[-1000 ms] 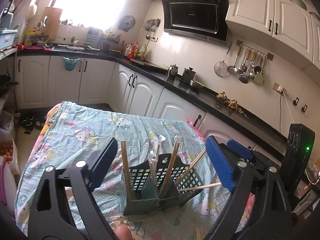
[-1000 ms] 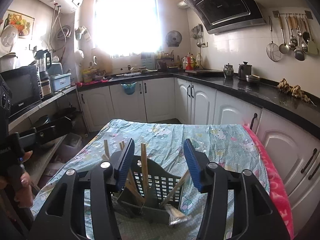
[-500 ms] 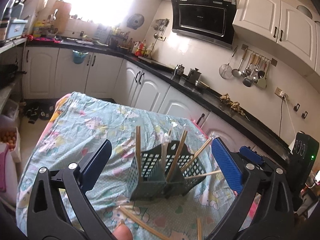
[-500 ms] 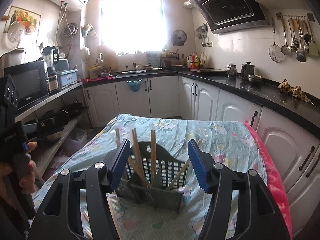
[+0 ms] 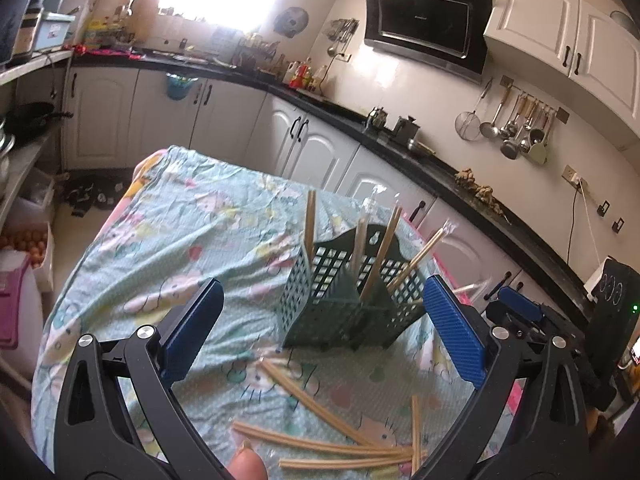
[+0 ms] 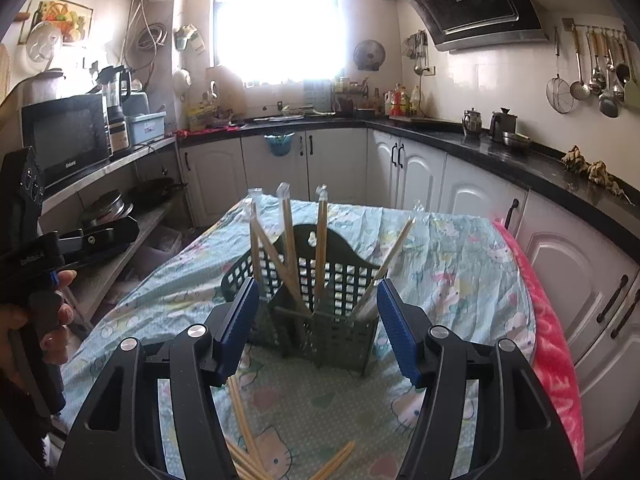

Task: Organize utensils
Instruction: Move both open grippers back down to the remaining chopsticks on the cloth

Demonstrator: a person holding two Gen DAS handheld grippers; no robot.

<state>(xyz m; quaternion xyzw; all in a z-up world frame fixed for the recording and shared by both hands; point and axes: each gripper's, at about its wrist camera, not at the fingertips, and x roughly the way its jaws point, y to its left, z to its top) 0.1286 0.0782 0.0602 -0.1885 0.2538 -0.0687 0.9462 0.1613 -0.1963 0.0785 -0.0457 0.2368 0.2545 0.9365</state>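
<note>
A dark green mesh utensil basket [image 5: 340, 312] [image 6: 332, 332] stands upright on the cloth-covered table. Several wrapped wooden chopsticks [image 5: 380, 256] [image 6: 320, 248] lean in its compartments. More loose chopsticks [image 5: 320, 444] [image 6: 240, 412] lie flat on the cloth in front of the basket, near the lower edge of both views. My left gripper [image 5: 320, 284] is open wide, short of the basket, with nothing between its pads. My right gripper [image 6: 318, 284] is open at a moderate width, just before the basket and apart from it.
The table cloth [image 5: 180, 248] is pale blue with cartoon prints, and a pink towel [image 6: 552, 352] hangs along its right edge. White cabinets and a black counter [image 6: 520, 164] run behind and to the right. A hand [image 6: 48, 320] holds the left gripper at the right wrist view's left edge.
Both grippers have drawn back from the basket, which now sits farther off and higher in each view. Loose chopsticks on the cloth have come into sight. Both pairs of jaws have widened.
</note>
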